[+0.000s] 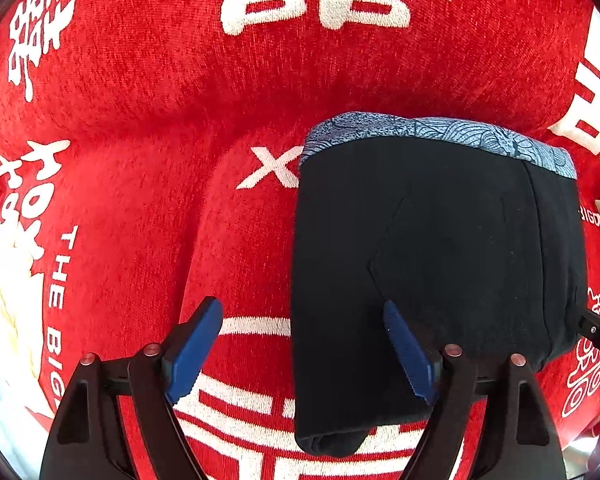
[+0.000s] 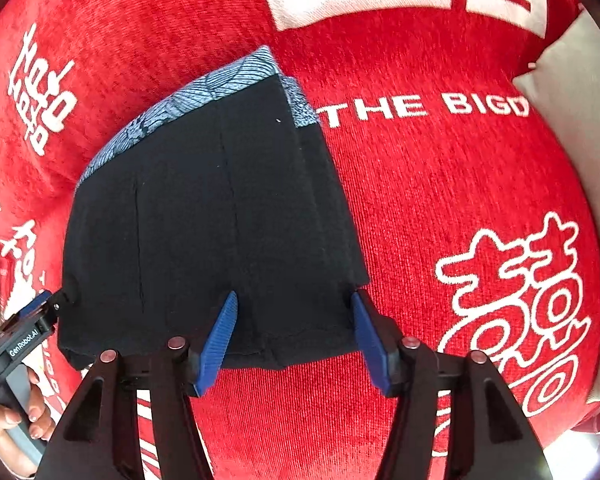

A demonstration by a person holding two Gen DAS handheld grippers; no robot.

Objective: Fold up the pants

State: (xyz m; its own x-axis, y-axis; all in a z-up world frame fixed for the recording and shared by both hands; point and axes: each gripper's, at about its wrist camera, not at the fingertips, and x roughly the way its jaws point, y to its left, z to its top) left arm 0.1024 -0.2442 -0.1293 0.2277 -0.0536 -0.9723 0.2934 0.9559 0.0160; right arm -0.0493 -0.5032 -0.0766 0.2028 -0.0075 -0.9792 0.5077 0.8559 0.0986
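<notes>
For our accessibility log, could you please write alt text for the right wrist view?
Folded black pants with a blue patterned waistband lie on a red blanket printed with white lettering. The open right claw hovers at their near edge, and the left claw touches their left side.

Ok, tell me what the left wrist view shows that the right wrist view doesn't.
Only the left wrist view shows the white X woven into the red blanket beside the waistband.

Only the right wrist view shows the person's left hand gripping the left gripper's handle, and the full "THE BIGD" lettering.

Both show the folded black shorts with the blue patterned waistband, and both grippers open.
</notes>
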